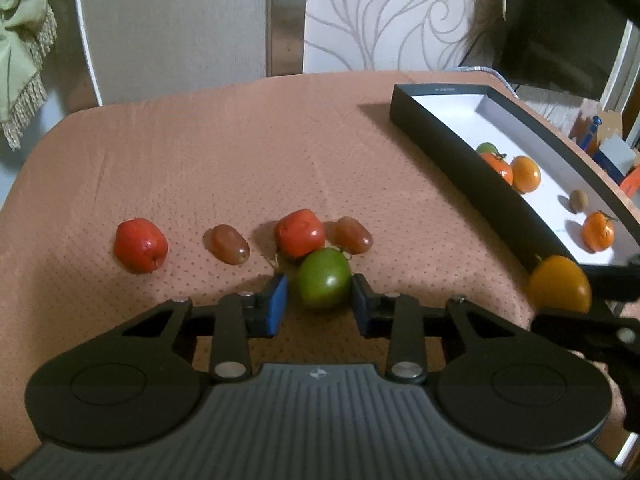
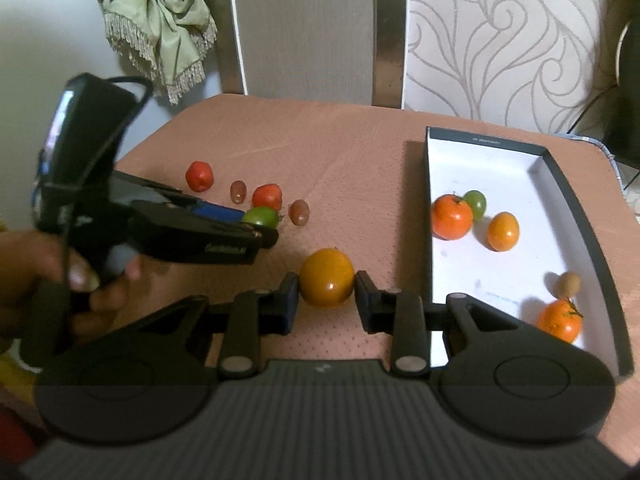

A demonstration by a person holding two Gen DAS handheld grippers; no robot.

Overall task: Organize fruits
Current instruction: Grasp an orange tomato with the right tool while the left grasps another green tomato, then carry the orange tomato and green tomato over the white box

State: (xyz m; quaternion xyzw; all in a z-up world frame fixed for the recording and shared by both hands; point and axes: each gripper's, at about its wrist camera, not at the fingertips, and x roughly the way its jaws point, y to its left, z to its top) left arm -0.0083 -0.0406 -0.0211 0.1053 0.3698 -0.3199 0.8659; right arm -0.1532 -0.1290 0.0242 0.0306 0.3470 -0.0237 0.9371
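— Ribbed grey housing fills the bottom of both wrist views. What sits between the jaws?

— On the left gripper [image 1: 320,300] a green fruit [image 1: 325,279] sits between the blue pads; the right pad touches it, the left pad is at its edge, though I cannot tell whether that side presses. On the right gripper [image 2: 326,296] the jaws pinch a yellow-orange fruit [image 2: 327,277] on both sides.

— And just beyond the green one?

— Touching its top, a red fruit [image 1: 299,233] and a reddish grape [image 1: 353,235]. Further left in the frame, another grape [image 1: 230,244], then a second red fruit [image 1: 140,245], all on the pink cloth [image 1: 240,152].

— Where is the box?

— At right in both views: a dark box [image 2: 592,232] with a white floor. Inside, an orange fruit [image 2: 452,217] touches a small green one [image 2: 475,204]; a yellow-orange one [image 2: 503,231] lies just beside them. Lower in the frame, a small brown fruit [image 2: 568,283] sits above another orange fruit [image 2: 559,319].

— Anything else?

— A hand [image 2: 60,280] at the left edge of the right wrist view grips the left gripper's handle. Green fringed fabric [image 2: 160,20] hangs at the upper left.
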